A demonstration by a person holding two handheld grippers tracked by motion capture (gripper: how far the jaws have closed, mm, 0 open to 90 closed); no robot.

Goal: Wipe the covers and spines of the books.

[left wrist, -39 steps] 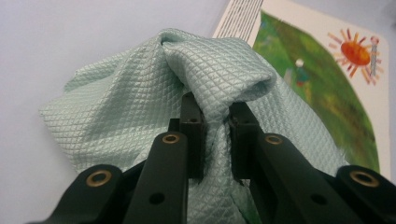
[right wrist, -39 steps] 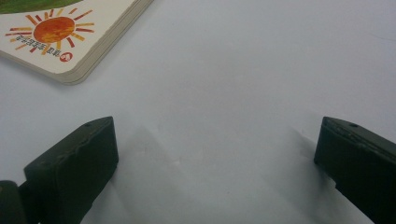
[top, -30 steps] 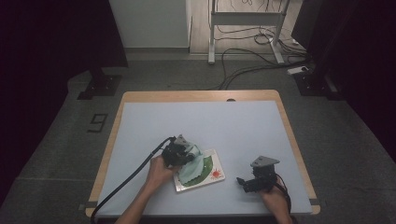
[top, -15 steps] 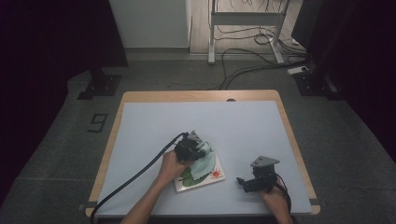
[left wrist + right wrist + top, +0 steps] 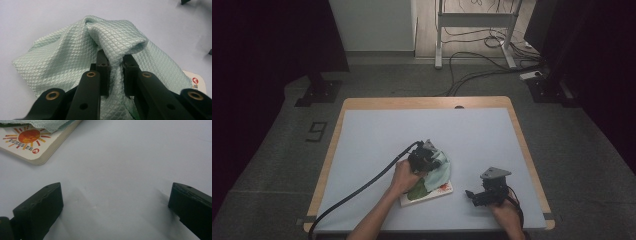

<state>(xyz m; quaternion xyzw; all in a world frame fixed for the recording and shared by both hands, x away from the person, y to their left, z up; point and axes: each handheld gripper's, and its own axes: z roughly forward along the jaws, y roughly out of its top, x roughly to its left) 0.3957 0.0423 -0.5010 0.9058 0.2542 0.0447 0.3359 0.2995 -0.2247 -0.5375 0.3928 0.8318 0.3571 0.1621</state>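
A pale green quilted cloth (image 5: 62, 57) lies bunched over a thin white book (image 5: 439, 190) with a red sun picture (image 5: 28, 136) on its cover. My left gripper (image 5: 115, 62) is shut on a raised fold of the cloth, the fabric pinched between its black jaws. In the high view that left gripper (image 5: 426, 159) sits over the cloth (image 5: 439, 170) near the table's front middle. My right gripper (image 5: 115, 202) rests on the table to the right of the book, jaws wide open with bare table between them; in the high view this right gripper (image 5: 482, 194) points left.
The light grey table top (image 5: 412, 130) has a wooden rim. A black cable (image 5: 357, 192) trails from the left gripper to the front left corner. Cables and a metal frame (image 5: 472, 20) stand on the floor beyond the far edge.
My left gripper has slid to the right across the book with the cloth in its jaws. The right gripper has stayed in place.
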